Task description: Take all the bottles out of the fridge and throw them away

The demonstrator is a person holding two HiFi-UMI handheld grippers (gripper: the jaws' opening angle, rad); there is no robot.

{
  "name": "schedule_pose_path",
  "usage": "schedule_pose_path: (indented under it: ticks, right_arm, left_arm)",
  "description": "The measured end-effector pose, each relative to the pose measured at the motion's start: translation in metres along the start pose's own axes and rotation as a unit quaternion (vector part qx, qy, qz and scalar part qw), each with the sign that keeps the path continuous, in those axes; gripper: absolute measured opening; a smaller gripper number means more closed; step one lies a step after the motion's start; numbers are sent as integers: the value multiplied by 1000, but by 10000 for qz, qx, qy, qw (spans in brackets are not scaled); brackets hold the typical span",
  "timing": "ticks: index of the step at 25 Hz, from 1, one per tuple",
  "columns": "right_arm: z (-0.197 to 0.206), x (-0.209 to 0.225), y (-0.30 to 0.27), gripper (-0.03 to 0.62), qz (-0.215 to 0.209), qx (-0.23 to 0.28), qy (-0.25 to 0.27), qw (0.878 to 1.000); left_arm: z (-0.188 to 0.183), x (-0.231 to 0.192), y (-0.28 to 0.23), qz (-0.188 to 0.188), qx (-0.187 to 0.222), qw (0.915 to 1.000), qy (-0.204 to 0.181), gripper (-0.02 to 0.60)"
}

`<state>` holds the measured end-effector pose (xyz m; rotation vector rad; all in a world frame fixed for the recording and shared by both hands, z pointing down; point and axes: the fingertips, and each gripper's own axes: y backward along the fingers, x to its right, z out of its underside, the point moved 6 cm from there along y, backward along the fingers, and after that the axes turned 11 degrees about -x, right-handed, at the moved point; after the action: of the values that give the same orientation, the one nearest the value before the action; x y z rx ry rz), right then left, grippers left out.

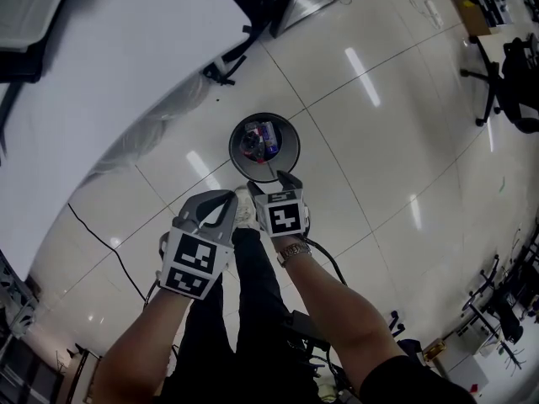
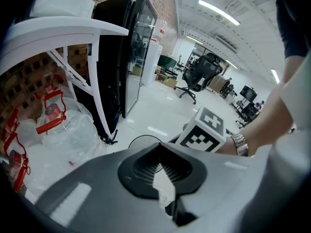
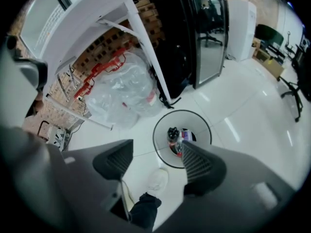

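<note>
Tiled floor: bottles in bin just beyond parted, empty right tongs.

Nothing I can read right now. The colourful labels on the plastic bottles down in the round grey bin are too small and blurred for any words. The red print on the clear plastic bags under the white tabletop is illegible too: no letters, no numbers.
</note>
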<state>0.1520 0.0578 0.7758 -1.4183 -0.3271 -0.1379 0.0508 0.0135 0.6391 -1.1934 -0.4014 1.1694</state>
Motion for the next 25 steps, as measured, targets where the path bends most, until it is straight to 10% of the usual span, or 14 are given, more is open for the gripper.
schedule_pose_path:
  ticks: [25]
  right_arm:
    - [-4,-46,92,298,-155,445,618,9970]
  left_arm:
    - [-21,19,76,-532,363,9979,-96,3]
